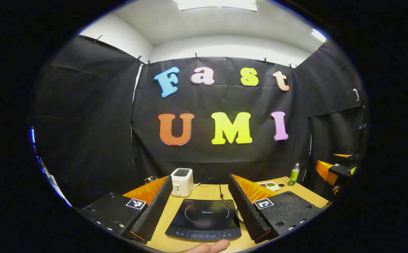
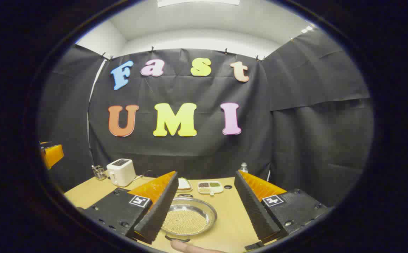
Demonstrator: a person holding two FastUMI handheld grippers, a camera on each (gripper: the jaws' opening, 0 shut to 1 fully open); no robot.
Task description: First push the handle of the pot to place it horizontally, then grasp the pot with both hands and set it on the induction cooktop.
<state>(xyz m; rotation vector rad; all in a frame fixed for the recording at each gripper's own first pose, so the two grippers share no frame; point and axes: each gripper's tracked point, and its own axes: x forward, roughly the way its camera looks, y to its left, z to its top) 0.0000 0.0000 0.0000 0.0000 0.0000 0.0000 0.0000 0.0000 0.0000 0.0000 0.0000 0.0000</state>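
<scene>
Taking the induction cooktop (image 1: 204, 218) as the landmark: in the left gripper view it lies flat on the wooden surface (image 1: 207, 192), straight ahead between the left claw's (image 1: 204, 219) two fingers, which stand wide apart and hold nothing. Behind its far left corner stands a white toaster (image 1: 182, 181). Beyond its far right corner are a small tray (image 1: 269, 185) and a green bottle (image 1: 294, 174), and further right the other gripper appears at the edge.

The pot (image 2: 187, 216) sits just right of the cooktop; its rim peeks from behind the left claw's right finger. In the right gripper view it shows as a shallow metal pan, lying between the spread fingers of the right claw (image 2: 204, 219), which is also empty. A dark piece at the pot's near rim looks like the handle (image 2: 177, 239), pointing toward the person; this is hard to make out.

The handle push seems not yet done. To do it well, I would lower one finger of the right claw beside the handle, touch near its end, and sweep sideways slowly so the pot turns without sliding onto the cooktop's edge.
</scene>
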